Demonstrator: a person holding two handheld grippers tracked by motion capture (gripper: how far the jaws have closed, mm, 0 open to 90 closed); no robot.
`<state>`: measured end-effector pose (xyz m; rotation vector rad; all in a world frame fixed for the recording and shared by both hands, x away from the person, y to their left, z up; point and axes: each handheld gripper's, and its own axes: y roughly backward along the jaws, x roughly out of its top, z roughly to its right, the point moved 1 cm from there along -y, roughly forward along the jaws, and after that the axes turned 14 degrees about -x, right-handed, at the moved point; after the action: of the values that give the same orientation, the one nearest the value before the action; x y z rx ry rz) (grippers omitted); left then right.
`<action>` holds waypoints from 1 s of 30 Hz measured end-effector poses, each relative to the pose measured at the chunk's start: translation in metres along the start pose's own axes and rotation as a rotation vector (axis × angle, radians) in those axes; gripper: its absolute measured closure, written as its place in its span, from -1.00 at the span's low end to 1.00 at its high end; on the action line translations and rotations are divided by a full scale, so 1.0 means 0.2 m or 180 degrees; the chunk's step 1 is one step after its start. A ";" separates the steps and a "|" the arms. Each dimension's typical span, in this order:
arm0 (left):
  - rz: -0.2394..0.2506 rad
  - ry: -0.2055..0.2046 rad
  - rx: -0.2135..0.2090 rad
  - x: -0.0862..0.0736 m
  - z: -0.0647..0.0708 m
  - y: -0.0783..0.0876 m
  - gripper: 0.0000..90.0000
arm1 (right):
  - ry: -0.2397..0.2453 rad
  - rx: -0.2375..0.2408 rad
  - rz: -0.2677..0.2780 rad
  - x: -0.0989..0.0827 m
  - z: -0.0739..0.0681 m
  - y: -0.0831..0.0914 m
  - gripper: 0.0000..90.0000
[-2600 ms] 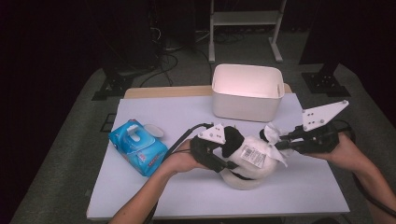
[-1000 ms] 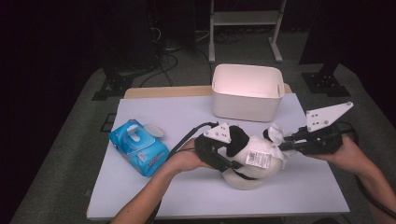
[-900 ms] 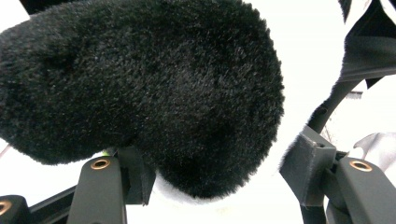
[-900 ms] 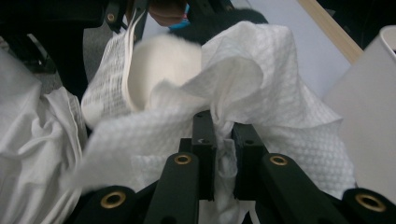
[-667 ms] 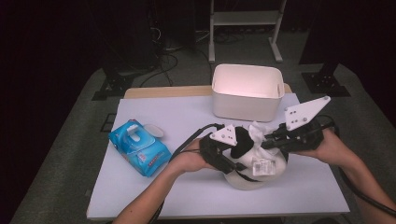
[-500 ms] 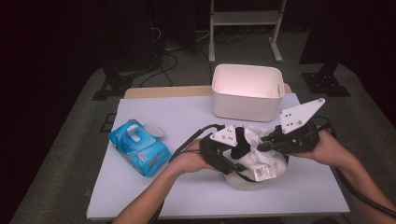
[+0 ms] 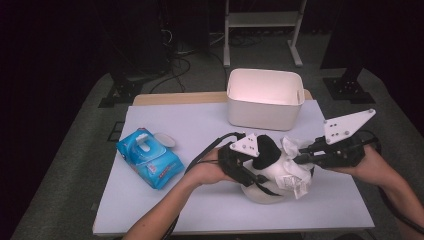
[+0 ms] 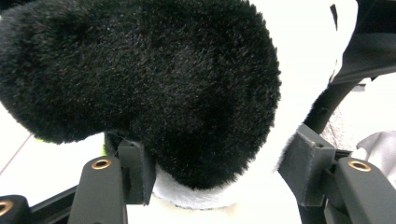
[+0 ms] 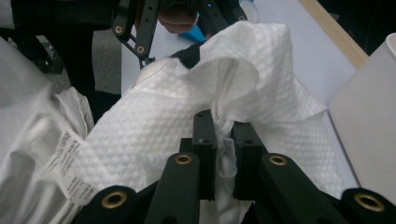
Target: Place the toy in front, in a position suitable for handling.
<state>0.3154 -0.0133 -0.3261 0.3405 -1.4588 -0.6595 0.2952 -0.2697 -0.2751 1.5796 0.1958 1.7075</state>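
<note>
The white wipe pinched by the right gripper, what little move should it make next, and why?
Probably drag the white wipe across the plush toy. The right gripper is shut on a fold of it, the wipe already lies against the toy, and the left gripper holds the toy's black ear steady.

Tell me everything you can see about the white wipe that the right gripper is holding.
The white wipe is a thin sheet with an embossed dotted texture, crumpled into soft folds. The right gripper is shut on a pinch of its edge. The sheet drapes over the black-and-white plush toy, which the left gripper holds by a black furry part, near the white bin.
</note>
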 end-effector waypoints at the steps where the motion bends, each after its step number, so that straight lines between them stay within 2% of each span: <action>1: -0.0009 -0.0004 0.0010 0.01 0.00 0.00 -0.16 | -0.0014 -0.0002 0.0020 0.00 0.00 0.01 0.82; 4: -0.0046 -0.0001 0.0034 0.04 0.00 0.01 -0.15 | 0.0003 -0.0015 0.0071 0.02 0.00 0.02 0.82; 7: -0.0028 0.0030 0.0112 0.06 0.00 0.03 -0.13 | 0.0022 0.0050 0.0191 0.05 -0.01 0.04 0.82; 10: -0.0075 0.0017 0.0187 0.07 0.01 0.06 -0.12 | 0.0072 0.0052 0.0179 0.08 -0.02 0.04 0.82; 12: -0.0099 0.0042 0.0212 0.06 0.01 0.07 -0.12 | 0.0098 0.0020 0.0097 0.08 -0.02 0.03 0.82; 14: -0.0106 0.0077 0.0223 0.04 0.00 0.07 -0.11 | 0.0143 -0.0038 -0.0063 0.06 -0.02 0.01 0.82; 19: 0.0039 0.0188 0.0216 -0.03 -0.02 0.09 -0.11 | 0.0053 -0.0068 -0.0245 -0.03 -0.01 -0.02 0.82; 23: 0.0031 0.0194 0.0220 -0.03 -0.02 0.09 -0.10 | 0.0081 -0.0057 -0.0203 -0.02 -0.01 -0.03 0.82; 28: 0.0021 0.0160 0.0196 -0.03 -0.02 0.07 -0.11 | 0.0111 0.0018 -0.0032 0.06 -0.02 -0.05 0.82; 30: 0.0020 0.0167 0.0189 -0.03 -0.02 0.07 -0.11 | 0.0144 0.0032 -0.0060 0.07 -0.03 -0.06 0.80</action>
<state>0.3216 0.0008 -0.3237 0.3963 -1.4308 -0.5987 0.2968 -0.2511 -0.2728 1.5426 0.2419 1.7313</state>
